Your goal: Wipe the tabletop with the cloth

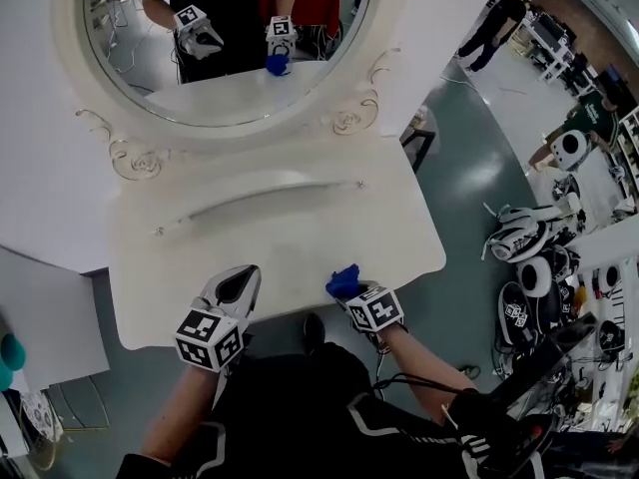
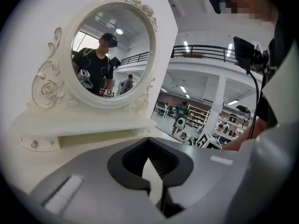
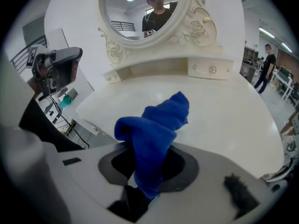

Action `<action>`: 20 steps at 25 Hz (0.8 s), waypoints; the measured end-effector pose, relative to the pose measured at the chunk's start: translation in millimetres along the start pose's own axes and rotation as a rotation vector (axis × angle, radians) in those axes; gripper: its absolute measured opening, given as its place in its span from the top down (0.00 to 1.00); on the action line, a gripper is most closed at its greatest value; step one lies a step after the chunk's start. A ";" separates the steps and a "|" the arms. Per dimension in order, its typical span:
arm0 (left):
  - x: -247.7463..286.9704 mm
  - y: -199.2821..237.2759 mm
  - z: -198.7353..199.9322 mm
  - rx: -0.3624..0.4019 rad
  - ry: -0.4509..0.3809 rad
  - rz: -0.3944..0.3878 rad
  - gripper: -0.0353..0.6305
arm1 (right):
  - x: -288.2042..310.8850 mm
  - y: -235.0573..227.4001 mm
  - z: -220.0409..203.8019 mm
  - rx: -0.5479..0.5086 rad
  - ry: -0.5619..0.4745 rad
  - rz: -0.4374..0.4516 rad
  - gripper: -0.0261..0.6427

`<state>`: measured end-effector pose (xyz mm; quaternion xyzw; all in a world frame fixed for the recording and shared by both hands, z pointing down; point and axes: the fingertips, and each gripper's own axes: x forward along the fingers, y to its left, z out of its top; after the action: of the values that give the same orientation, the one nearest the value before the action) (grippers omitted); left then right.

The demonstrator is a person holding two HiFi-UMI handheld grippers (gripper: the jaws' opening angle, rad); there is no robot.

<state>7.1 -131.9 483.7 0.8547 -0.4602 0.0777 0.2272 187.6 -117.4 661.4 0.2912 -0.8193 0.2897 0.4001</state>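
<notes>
Starting from the left, the left gripper (image 1: 243,275) sat over the front left part of the tabletop (image 1: 290,223), its jaws drawn together with nothing between them, so it looked free to steady or stay clear. Just to its right, near the front edge, the right gripper (image 1: 351,291) was clamped on the blue cloth (image 1: 342,280), which stood out past the jaws in a loose, bunched tuft. Whether the tuft was touching the surface could not be told. The cloth looked light, soft and floppy, likely to fold under itself instead of spreading, so a wipe would probably need the gripper tipped down to press the free end flat. The hold was near one end of the bunch, which seemed sound, and a deeper bite would leave less cloth to drag. The tabletop itself looked smooth and glossy with nothing on it, so the cloth would probably slide easily. Room for strokes ran wide across the middle. At the back it ended at a low ledge (image 1: 270,190) under the oval mirror (image 1: 230,38), with small knobs that a jaw might catch. Farther right, the curved edge dropped straight to the floor (image 1: 469,198), where an overrun stroke could let the cloth droop over the side.
</notes>
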 end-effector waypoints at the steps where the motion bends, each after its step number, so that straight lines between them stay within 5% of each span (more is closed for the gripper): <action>1: 2.0 -2.4 1.0 0.002 -0.001 0.000 0.93 | -0.8 -1.8 1.3 0.005 0.002 0.011 0.78; 10: 14.1 -6.6 8.4 -0.003 -0.013 0.092 0.93 | 15.4 -85.7 109.6 -0.084 -0.118 -0.056 0.78; 15: 20.6 -9.8 6.0 -0.024 -0.020 0.169 0.93 | 41.2 -125.0 160.8 -0.244 -0.089 -0.116 0.78; 20: 19.9 -14.5 2.4 -0.055 -0.019 0.238 0.93 | 63.3 -135.4 167.1 -0.373 -0.034 -0.116 0.78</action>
<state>30.1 -141.0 483.8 0.7881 -0.5625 0.0834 0.2356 169.9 -340.8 660.7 0.2634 -0.8472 0.1045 0.4493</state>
